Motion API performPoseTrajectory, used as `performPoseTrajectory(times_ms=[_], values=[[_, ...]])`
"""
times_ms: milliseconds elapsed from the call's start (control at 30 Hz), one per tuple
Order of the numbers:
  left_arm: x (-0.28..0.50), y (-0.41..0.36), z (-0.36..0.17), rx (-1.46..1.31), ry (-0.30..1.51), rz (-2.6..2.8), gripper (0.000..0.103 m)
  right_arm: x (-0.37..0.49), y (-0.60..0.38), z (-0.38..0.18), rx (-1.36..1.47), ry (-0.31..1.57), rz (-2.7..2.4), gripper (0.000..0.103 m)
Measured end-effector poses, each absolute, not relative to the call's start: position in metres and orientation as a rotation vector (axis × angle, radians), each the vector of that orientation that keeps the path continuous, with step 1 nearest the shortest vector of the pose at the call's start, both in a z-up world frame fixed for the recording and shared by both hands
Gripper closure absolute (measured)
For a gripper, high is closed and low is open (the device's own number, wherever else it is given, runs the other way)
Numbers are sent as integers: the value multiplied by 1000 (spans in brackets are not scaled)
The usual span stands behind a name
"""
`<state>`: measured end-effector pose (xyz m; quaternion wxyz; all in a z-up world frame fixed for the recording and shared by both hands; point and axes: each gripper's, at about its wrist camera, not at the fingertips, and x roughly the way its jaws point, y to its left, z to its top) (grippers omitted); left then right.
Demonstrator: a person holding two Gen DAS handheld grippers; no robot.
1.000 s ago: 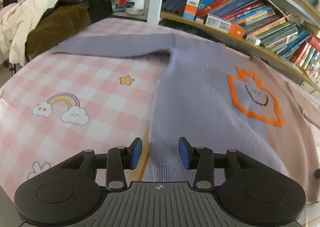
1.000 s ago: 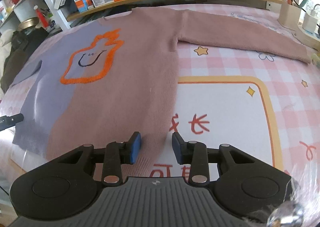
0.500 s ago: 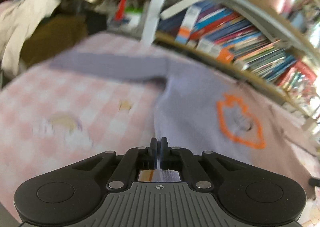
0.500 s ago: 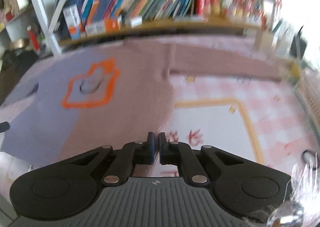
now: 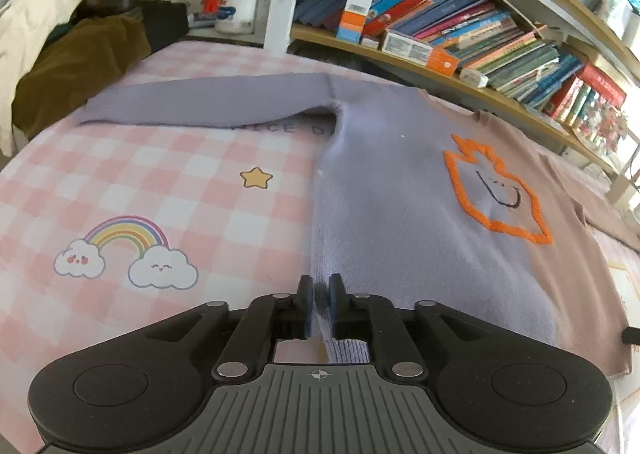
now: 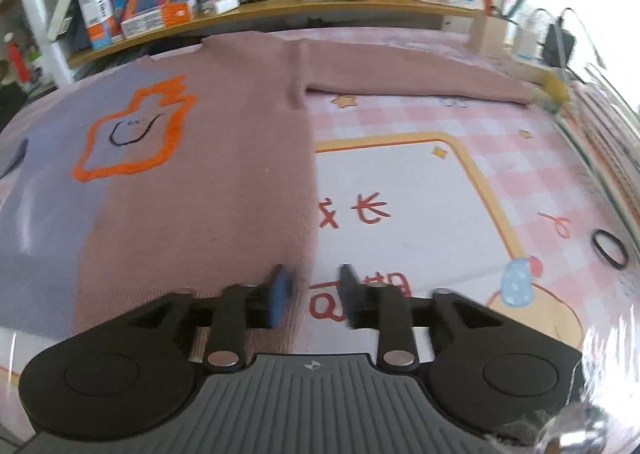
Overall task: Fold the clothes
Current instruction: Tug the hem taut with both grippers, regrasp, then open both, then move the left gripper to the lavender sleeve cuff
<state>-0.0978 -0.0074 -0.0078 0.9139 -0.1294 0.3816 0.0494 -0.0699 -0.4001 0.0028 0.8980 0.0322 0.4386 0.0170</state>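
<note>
A sweater (image 5: 400,213), lavender on one half and dusty pink on the other with an orange outlined smiley, lies spread flat with its sleeves out. My left gripper (image 5: 321,308) sits at the lavender bottom-left hem corner. Its fingers stand nearly together with a strip of lavender knit pinched between them. In the right wrist view the sweater (image 6: 200,193) shows its pink half. My right gripper (image 6: 314,296) is open at the pink hem's right edge. The left fingertip (image 6: 280,290) lies over the knit, the other over the bare sheet. Both fingers are blurred.
The sweater rests on a pink checked sheet (image 5: 160,173) with rainbow and star prints. A bookshelf (image 5: 440,33) runs along the far edge. A pile of clothes (image 5: 60,53) lies far left. A black hair tie (image 6: 610,248) lies on the sheet (image 6: 440,193) to the right.
Both grippers were open a second ago and shut half a second ago. The right one has since opened; the left stays nearly shut on the lavender hem.
</note>
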Motion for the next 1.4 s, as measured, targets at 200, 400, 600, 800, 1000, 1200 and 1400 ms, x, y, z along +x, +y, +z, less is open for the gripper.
performPoseTrajectory(times_ms=[200,400,600,800,1000,1200,1400], values=[[-108,-29,7,-207,732,63,51,-90,-393,18,78,858,22,48],[-118,-54,21,-159,696,30,28,-110,-384,31,96,805,1,16],[-132,-72,26,-147,694,62,17,-124,-374,32,35,786,11,9],[-137,-89,33,-137,691,112,16,-127,-378,36,-22,745,77,4],[-150,-114,38,-95,708,127,12,-126,-398,36,8,759,104,3],[-156,-122,34,-99,736,156,11,-128,-406,29,18,788,138,3],[-151,-128,35,-80,722,124,11,-124,-413,31,36,780,111,3]])
